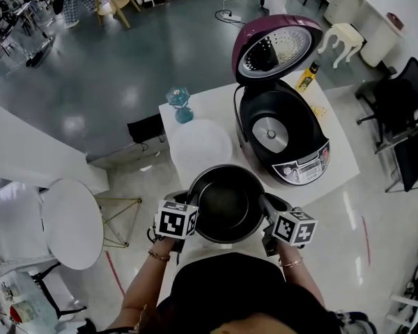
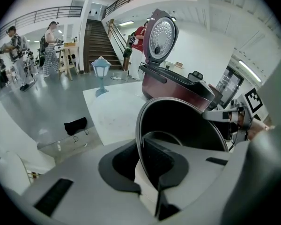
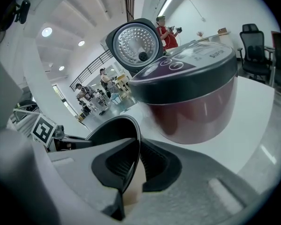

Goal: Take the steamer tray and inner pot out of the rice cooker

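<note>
The black inner pot [image 1: 225, 204] hangs over the near edge of the white table [image 1: 334, 155], held by its rim on both sides. My left gripper [image 1: 188, 213] is shut on the pot's left rim [image 2: 139, 139]. On the opposite rim [image 3: 135, 139] my right gripper [image 1: 268, 218] is shut as well. The maroon rice cooker [image 1: 282, 134] stands behind the pot with its lid [image 1: 275, 47] up and its cavity empty. A white round steamer tray [image 1: 200, 147] lies flat on the table to the cooker's left.
A blue glass ornament [image 1: 180, 104] stands at the table's far left corner, a yellow bottle [image 1: 307, 77] behind the cooker. A white round side table [image 1: 71, 223] is on the floor at left, black chairs [image 1: 397, 103] at right. People stand far off.
</note>
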The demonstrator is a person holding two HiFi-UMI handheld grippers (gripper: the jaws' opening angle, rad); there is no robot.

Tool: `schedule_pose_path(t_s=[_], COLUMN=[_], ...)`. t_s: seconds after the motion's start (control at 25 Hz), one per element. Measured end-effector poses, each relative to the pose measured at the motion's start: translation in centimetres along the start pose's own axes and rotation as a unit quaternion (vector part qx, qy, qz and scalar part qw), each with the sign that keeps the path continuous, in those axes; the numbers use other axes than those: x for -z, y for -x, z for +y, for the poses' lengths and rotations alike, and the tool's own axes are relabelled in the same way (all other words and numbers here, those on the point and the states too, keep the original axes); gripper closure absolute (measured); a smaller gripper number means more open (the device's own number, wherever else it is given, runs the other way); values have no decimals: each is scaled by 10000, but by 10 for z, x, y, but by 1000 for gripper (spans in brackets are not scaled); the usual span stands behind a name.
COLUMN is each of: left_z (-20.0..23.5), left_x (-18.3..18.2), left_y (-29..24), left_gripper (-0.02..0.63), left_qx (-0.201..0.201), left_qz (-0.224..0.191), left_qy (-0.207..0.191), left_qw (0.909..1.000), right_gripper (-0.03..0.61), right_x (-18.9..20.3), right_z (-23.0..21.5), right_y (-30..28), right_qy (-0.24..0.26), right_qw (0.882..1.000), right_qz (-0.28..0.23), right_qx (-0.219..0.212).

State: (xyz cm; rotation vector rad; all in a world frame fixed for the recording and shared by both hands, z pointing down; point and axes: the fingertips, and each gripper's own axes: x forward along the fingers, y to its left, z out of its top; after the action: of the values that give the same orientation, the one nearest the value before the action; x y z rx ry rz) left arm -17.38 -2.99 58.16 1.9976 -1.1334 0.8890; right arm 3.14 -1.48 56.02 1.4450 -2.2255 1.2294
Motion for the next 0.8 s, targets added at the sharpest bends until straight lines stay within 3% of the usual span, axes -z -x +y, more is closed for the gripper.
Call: schedule_pose_path(t_s=[0.16, 0.28, 0.44, 0.48, 0.8], left_z=[-1, -1, 12, 13, 37], left_x=[-2, -5, -8, -9, -24], left_y=[0, 4, 19, 25, 89], left_gripper=[581, 579, 439, 428, 428], left_qx=[8, 16, -232, -231, -488], left_qz=[-182, -613, -970, -1028, -1904], left_qy=[-61, -19, -10, -28, 272], left_qw=[9998, 9981, 9950, 9944, 9801], right_gripper=[541, 541, 520, 520, 518], right_x=[-2, -2, -6, -8, -18], right_z=[0, 1, -3, -4, -2], right_y=[-2, -3, 3, 5, 32], right_qy=[86, 261, 361, 347, 579], right_qw=[9999, 9996, 9992, 9991, 9974], right_qz=[-68, -70, -187, -219, -431], right_qx=[-56, -125, -48, -43, 17])
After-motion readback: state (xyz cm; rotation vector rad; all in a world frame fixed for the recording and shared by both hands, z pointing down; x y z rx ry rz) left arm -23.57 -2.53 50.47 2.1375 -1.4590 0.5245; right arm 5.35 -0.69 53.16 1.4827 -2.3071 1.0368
